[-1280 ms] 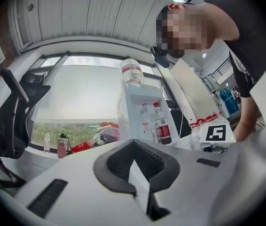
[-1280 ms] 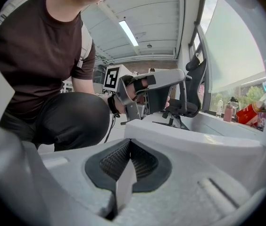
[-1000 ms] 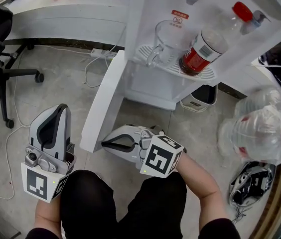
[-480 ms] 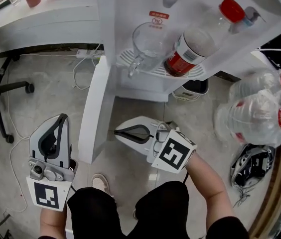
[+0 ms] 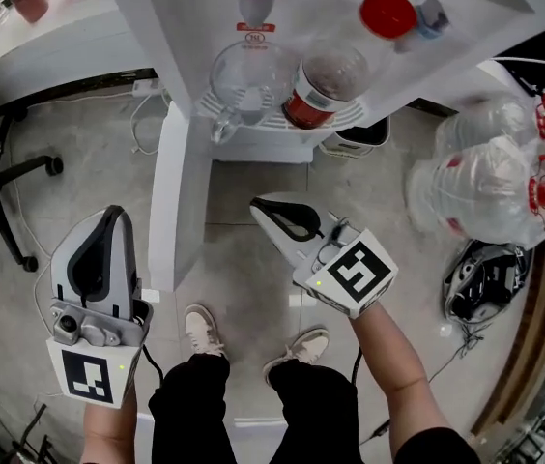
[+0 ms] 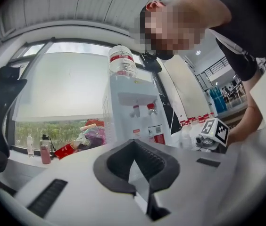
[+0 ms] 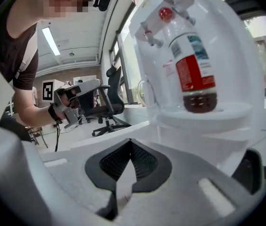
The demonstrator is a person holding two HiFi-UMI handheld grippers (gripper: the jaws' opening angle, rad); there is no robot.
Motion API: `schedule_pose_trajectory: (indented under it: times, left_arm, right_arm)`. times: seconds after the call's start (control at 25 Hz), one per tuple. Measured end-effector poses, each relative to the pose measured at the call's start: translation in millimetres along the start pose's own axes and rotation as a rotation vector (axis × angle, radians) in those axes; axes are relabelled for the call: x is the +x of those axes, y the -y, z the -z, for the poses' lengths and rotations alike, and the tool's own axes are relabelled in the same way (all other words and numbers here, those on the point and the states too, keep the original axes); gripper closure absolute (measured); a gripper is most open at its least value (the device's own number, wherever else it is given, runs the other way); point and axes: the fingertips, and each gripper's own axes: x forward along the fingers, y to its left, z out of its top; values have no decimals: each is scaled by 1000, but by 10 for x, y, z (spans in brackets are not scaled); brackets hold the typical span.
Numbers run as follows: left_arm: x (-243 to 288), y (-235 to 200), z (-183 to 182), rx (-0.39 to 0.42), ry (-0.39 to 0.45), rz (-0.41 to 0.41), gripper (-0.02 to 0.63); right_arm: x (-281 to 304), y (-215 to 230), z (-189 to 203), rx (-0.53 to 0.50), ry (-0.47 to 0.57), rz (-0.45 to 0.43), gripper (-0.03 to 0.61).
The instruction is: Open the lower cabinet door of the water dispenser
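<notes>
The white water dispenser point(image 5: 253, 27) stands at the top of the head view, with a glass mug point(image 5: 243, 85) and a cola bottle point(image 5: 326, 80) on its drip tray. Its lower cabinet door point(image 5: 169, 201) stands swung out to the left, seen edge-on. My left gripper point(image 5: 113, 213) is shut and empty, left of the door and apart from it. To the door's right my right gripper point(image 5: 261, 204) is also shut and empty, clear of the door. The right gripper view looks over the shut right gripper point(image 7: 130, 142) at the bottle point(image 7: 194, 74). The left gripper point(image 6: 133, 142) faces the dispenser point(image 6: 133, 102) from farther off.
An office chair point(image 5: 2, 182) stands on the floor at the left. Large water jugs wrapped in plastic point(image 5: 485, 182) and a dark helmet-like thing point(image 5: 485, 293) lie at the right. A small bin point(image 5: 355, 138) sits beside the dispenser's base. The person's shoes point(image 5: 205, 327) are below the door.
Both grippers have risen and drawn back from the open door. The right gripper has turned from pointing left at the door's edge to pointing up-left. The door has stayed open.
</notes>
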Motion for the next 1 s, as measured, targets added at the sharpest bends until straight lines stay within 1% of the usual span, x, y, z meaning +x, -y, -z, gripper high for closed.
schedule_pose_trajectory:
  times: [0.08,0.2,0.36,0.56,0.64,0.68,0.8,1.0]
  left_arm:
    - [71,92,-118,-16,-21,33,606]
    - [125,220,-411,-33,-27,63,606]
    - [109,352,-798,-69,-48,87,606]
    - [164,451,-1288,-127,-69,99,606]
    - [215,521,-1487,-142,-71,117,606]
    - [243,563,-1588,-146,-70,127,606]
    - [339,673,-1896,-154,-63,151,606]
    - [461,745,-2417,-174,-73,163,606]
  right_arm:
    - [-187,1,-162,11,23,56,574]
    - [-500,-12,-417,25,30,124,574]
    - [-977,18,-627,101,-42,230,574]
    - [-1426,65,-1210,130,30,324,574]
    - [-1571,65,-1444,126,55,342,574]
    - [-1643,52,-1535,121,52,345,574]
    - [-1877,41,-1727,129,0,362,574]
    - [-2171,42,-2252,138,2,400,574]
